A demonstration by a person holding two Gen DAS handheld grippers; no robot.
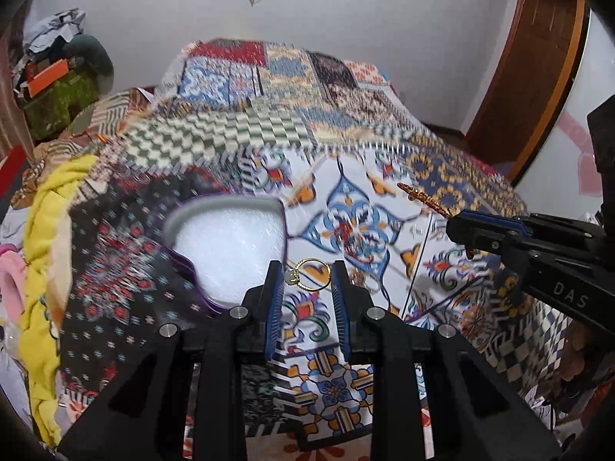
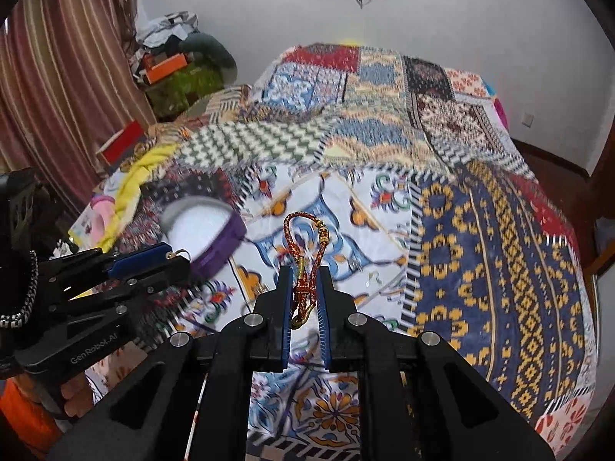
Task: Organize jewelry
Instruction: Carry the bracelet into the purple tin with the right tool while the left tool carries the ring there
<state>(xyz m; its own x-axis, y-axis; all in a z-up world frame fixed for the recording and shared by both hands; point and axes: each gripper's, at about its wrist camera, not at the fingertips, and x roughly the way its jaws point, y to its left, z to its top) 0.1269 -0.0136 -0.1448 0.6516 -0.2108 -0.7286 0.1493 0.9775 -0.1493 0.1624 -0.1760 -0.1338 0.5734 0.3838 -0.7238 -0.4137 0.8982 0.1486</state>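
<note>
A thin gold ring (image 1: 309, 275) with a small stone sits between the blue pads of my left gripper (image 1: 307, 269), which is shut on it above the bedspread. From the right wrist view the ring (image 2: 181, 254) pokes out of the left gripper's tip (image 2: 169, 255). My right gripper (image 2: 303, 272) is shut on a red-and-gold braided bracelet (image 2: 305, 246), whose loop sticks out forward. In the left wrist view that bracelet (image 1: 423, 196) juts from the right gripper (image 1: 452, 224). A purple jewelry box (image 1: 215, 205) with white foam lies open, just left of the left gripper.
A patchwork bedspread (image 2: 480, 230) covers the whole bed. A yellow cloth (image 1: 46, 230) lies along its left edge. Small pale pieces (image 1: 363, 282) rest on the cover right of the left fingers. Clutter (image 2: 177, 73), a striped curtain (image 2: 57, 77) and a wooden door frame (image 1: 538, 77) surround the bed.
</note>
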